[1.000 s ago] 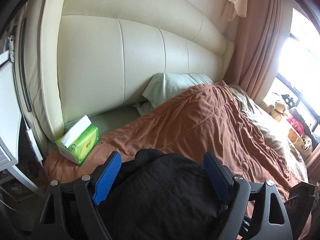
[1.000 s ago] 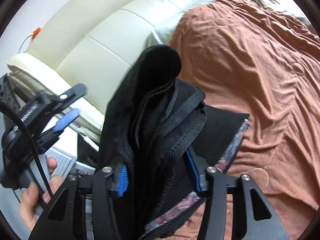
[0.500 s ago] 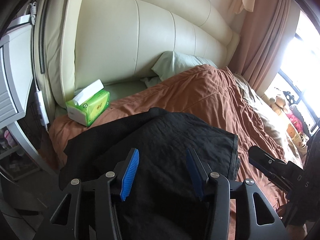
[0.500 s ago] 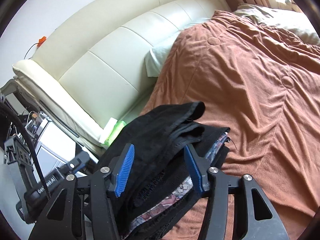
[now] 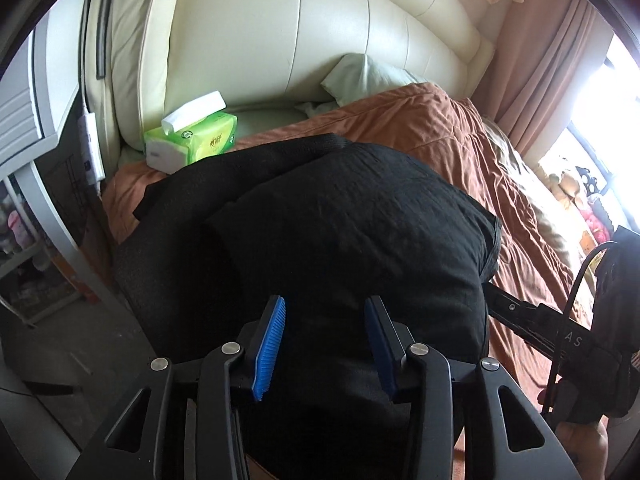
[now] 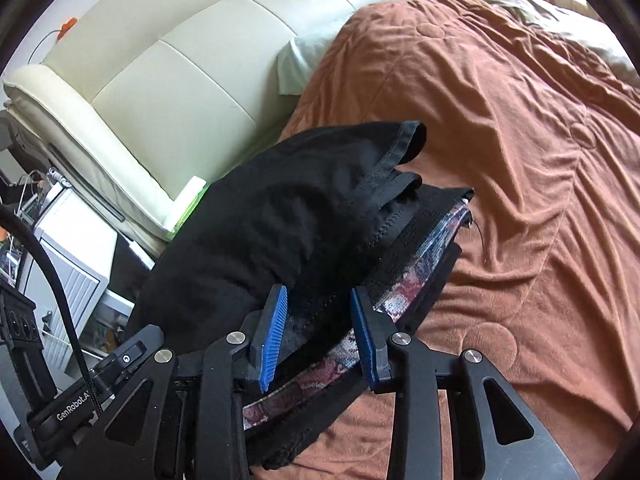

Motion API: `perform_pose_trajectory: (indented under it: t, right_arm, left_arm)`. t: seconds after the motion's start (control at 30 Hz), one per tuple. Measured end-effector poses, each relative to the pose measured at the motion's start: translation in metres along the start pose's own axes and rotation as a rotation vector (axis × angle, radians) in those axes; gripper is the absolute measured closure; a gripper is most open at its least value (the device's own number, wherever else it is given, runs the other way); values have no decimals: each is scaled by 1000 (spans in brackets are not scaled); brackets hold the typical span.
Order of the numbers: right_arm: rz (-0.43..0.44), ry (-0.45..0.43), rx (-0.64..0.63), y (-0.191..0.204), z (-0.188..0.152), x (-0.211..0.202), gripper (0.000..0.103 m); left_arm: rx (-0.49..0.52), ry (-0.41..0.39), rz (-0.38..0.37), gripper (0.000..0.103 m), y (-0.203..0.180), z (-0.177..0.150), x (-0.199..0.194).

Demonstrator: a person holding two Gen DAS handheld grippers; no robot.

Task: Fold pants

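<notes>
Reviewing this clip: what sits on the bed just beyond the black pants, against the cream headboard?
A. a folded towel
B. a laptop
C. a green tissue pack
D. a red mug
C: in the left wrist view a green tissue pack lies beyond the black pants, against the cream headboard.
</notes>
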State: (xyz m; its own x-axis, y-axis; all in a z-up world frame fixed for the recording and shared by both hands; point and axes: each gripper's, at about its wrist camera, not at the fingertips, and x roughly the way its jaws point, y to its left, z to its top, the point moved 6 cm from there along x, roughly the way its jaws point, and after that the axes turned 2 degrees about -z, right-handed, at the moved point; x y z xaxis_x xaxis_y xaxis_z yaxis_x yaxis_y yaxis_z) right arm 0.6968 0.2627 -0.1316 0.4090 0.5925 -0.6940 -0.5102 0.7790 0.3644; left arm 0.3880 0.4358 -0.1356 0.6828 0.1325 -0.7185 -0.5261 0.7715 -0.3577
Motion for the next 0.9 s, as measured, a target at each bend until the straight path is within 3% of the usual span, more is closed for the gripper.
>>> perform_pose_trajectory:
  t: [0.07,0.2,0.43,0.5,0.53,0.6,0.67,0.73,0.8,0.9]
  right_arm:
    - [-38,8,-12,-4,-5,-7,72]
    - [-23,25,-3,-11,-20,-28,72]
    - [-24,-34,35,-36,-36,-94,72]
    - [-33,-41,39,-42,-45,-114,72]
    - [-44,-48,37,-45,-47,-125,68]
    - [-66,-71,30,-48,-52,-148,52]
    - [-77,-97,29,-52,-56,-171,29]
    - [-87,-115,30,-54,-62,-193,19]
    - [-94,-130,28,-56,-68,-212,19]
    - [-120,-154,17,-61,-81,-242,14]
  left_arm:
    - [7,3,7,59,-2,-9,-6]
    - [8,6,8,59,-8,-23,-21]
    - [68,-23,3,59,-38,-37,-52]
    - [82,-27,-4,53,-49,-41,-61]
    - [91,-32,-4,50,-55,-43,-66]
    - [112,-49,-6,33,-67,-46,-77]
    - [131,-70,-12,23,-78,-50,-89]
    - [149,-91,-24,16,-89,-53,-101]
    - [163,-94,-44,0,-99,-59,-111]
    - [203,-102,-45,0,-115,-69,-128]
